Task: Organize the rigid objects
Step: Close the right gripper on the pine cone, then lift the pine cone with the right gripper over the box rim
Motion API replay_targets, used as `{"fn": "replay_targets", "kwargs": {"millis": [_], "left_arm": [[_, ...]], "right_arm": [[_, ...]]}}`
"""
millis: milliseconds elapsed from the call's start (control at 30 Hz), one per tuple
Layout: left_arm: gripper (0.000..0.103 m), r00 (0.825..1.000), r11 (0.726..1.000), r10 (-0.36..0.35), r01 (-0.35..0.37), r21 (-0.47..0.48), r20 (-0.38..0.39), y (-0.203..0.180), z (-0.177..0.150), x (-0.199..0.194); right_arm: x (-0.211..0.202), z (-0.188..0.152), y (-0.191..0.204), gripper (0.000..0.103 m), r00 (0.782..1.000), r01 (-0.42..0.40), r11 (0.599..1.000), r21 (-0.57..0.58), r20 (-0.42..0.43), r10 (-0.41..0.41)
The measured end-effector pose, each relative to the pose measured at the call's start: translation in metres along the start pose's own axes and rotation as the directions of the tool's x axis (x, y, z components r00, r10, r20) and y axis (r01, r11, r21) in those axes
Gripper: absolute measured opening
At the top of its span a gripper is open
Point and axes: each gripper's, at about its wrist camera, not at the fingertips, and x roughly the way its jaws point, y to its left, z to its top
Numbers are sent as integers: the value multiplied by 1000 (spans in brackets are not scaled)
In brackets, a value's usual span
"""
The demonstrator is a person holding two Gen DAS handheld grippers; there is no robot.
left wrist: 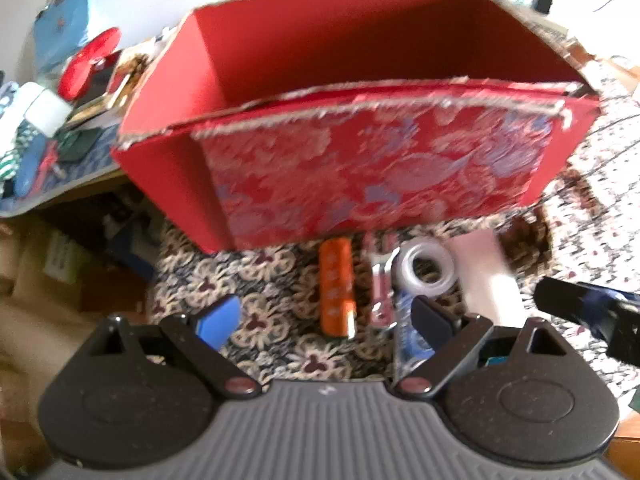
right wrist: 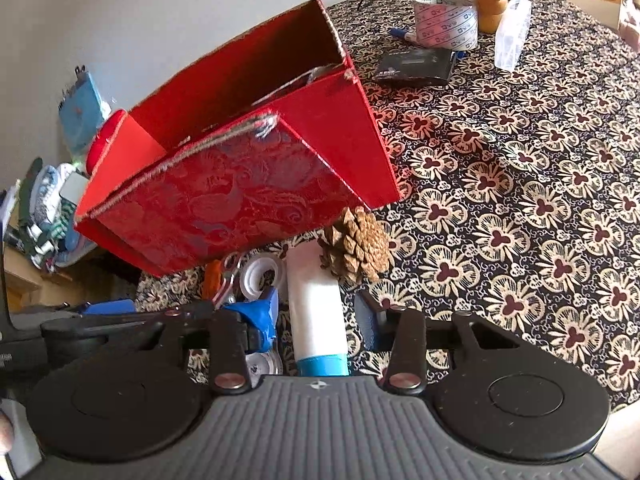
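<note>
The patterned tabletop (right wrist: 520, 184) carries a large open red box (right wrist: 224, 176), which stands at its near edge, brocade side facing the cameras. In front of the box lie a pine cone (right wrist: 356, 246), a white tube (right wrist: 316, 304), an orange cylinder (left wrist: 337, 292) and a clear tape ring (left wrist: 427, 267). The right claw (right wrist: 320, 320) is spread wide with the tube lying between its fingers, apparently not gripped. The left claw (left wrist: 324, 320) is also spread, empty, over the orange cylinder.
</note>
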Motion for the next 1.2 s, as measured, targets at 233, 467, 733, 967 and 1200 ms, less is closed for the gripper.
{"fn": "replay_targets", "kwargs": {"millis": [233,467,733,967,1200], "left_arm": [[92,954,964,-263,253,85,143,-12,-1,-28],[92,888,900,-415,369,231,198,-53,5,-30],[65,904,891,-418,390,231,88,-91,22,7],[36,925,913,-378,365,181,41,-102,32,30],[28,938,933,-343,333,139,52,-102,30,26]], "right_arm": [[2,19,-29,25,998,-58,992,116,13,57],[19,40,-59,22,993,-100,978,184,-38,109],[47,57,-77,22,960,-182,957,225,-171,222],[63,64,-89,22,905,-243,923,300,-273,327],[67,66,-97,20,865,-284,900,331,-316,389]]}}
